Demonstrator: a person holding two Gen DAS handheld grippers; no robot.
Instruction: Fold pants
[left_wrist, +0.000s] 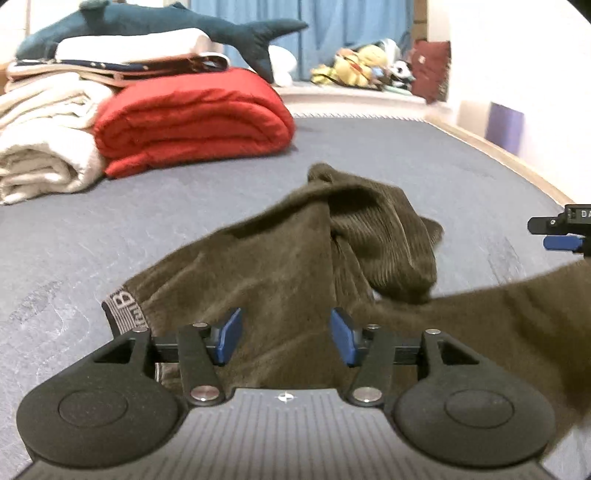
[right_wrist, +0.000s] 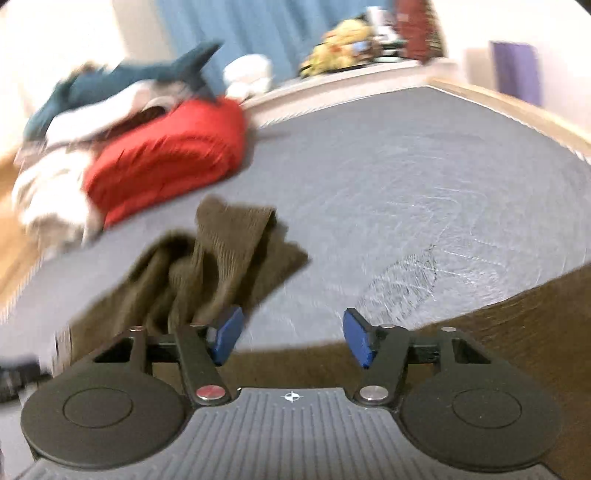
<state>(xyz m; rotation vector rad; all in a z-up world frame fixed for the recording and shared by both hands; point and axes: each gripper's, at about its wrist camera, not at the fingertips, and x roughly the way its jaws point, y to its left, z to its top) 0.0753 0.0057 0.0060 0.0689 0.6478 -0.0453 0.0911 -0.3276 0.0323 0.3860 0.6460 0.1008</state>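
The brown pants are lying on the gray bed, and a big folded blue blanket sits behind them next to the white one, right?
Not quite. The folded blanket is red, not blue, as the left wrist view shows. The rest holds: the brown pants lie on the gray bed, with the red blanket behind them beside the white one.

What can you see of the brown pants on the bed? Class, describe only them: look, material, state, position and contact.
The pants are dark olive-brown, in what looks like ribbed, corduroy-like cloth. They lie crumpled on the grey bed surface, not yet neatly folded, legs bunched toward the far end. A striped waistband with lettering shows at the near left edge. The left gripper stands open above the cloth, its blue pads apart and not pressing on it.
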